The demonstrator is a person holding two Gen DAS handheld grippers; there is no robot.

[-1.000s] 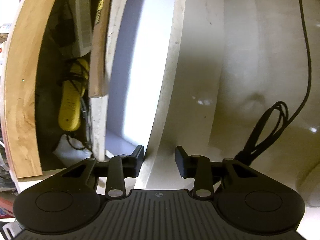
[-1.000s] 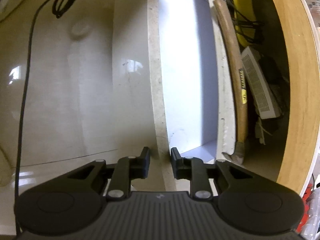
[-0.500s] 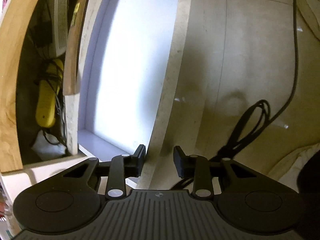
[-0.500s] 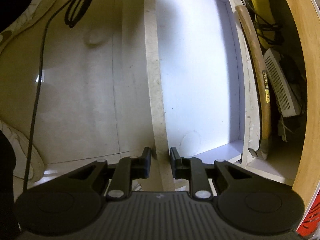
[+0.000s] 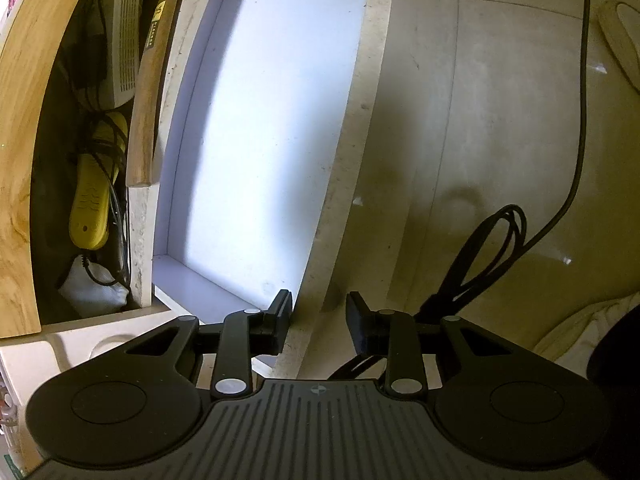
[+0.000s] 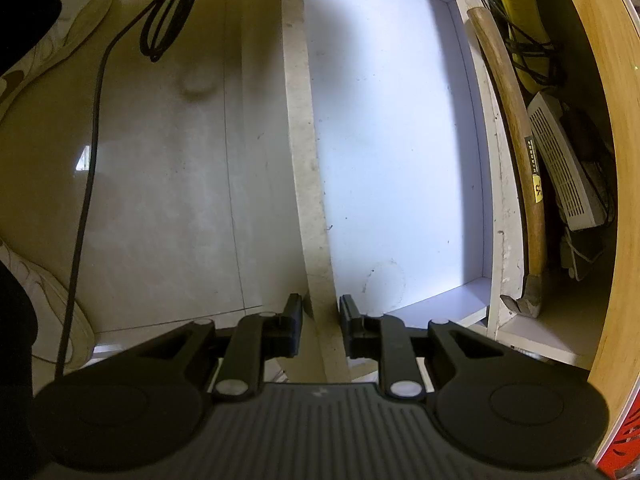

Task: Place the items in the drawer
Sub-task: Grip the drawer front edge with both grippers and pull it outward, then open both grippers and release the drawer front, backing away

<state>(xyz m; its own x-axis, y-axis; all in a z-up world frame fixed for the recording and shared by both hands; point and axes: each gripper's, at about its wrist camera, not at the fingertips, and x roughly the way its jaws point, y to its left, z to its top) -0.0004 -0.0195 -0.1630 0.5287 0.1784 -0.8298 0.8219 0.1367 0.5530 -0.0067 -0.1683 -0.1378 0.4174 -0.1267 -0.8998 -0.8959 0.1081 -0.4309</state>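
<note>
Pale tile floor (image 5: 480, 140) under me, glossy, w/ a black cable (image 5: 484, 252) looped on it and running off. A shoe (image 6: 68, 24) sits at the floor's edge in the right view. The drawer (image 5: 260, 120) is pulled out over the floor, white inside, nothing in it that I can see. Behind it a wood-framed cabinet (image 5: 24, 120) holds a hammer (image 6: 520, 152) lying along the drawer's back wall, a yellow thing (image 5: 94, 200) wrapped in cord, and a white vented box (image 5: 124, 44).

My left gripper (image 5: 318, 318) is partly open, one finger inside the drawer and one on the floor side, straddling the drawer's front panel (image 5: 348, 152). There's a gap on the outer side; can't tell if the inner finger touches.

My right gripper (image 6: 320, 322) straddles the same panel (image 6: 304, 152) near the other end, narrower opening, fingers (image 6: 294, 316) just beside both faces. Whether it's actually pinching, can't tell. Neither gripper carries an item.
</note>
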